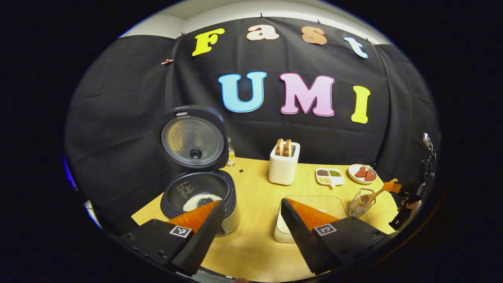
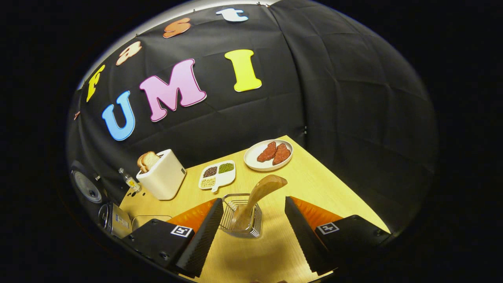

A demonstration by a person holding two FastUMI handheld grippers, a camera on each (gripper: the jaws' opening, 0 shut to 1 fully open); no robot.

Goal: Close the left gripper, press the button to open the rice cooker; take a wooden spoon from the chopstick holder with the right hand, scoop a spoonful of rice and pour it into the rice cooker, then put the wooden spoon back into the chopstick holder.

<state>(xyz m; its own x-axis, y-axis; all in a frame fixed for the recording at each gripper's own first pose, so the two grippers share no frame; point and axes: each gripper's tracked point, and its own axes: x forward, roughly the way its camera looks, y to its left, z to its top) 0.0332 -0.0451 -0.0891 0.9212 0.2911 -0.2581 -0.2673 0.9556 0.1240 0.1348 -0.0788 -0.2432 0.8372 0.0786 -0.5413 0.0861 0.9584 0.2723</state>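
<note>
The rice cooker (image 1: 198, 188) stands at the left of the left gripper view with its lid (image 1: 193, 137) raised upright, a patch of white rice (image 1: 201, 201) lying in the dark inner pot. In the right gripper view the wooden spoon (image 2: 257, 198) sits in the wire chopstick holder (image 2: 243, 216) at lower centre, its handle end down in the basket and its bowl leaning up toward the right. The right gripper (image 2: 251, 218) is spread wide, one finger on either side of the holder, neither touching spoon or basket. In the left gripper view the same holder (image 1: 361, 202) shows at the right with the spoon (image 1: 373, 194) slanting out of it, and the other gripper with a hand (image 1: 410, 204) just beyond at the frame's right edge. The left gripper (image 1: 251, 218) is also wide apart, holding nothing, low in its frame above the yellow counter (image 1: 255, 236), with a shallow white tray (image 1: 310, 208) between the finger and the holder. Farther back stand a white toaster (image 1: 283, 165) with bread, a divided dish of grains (image 1: 329, 176), a plate of red pieces (image 1: 362, 173) and a small bottle (image 1: 231, 155) beside the cooker's lid
</note>
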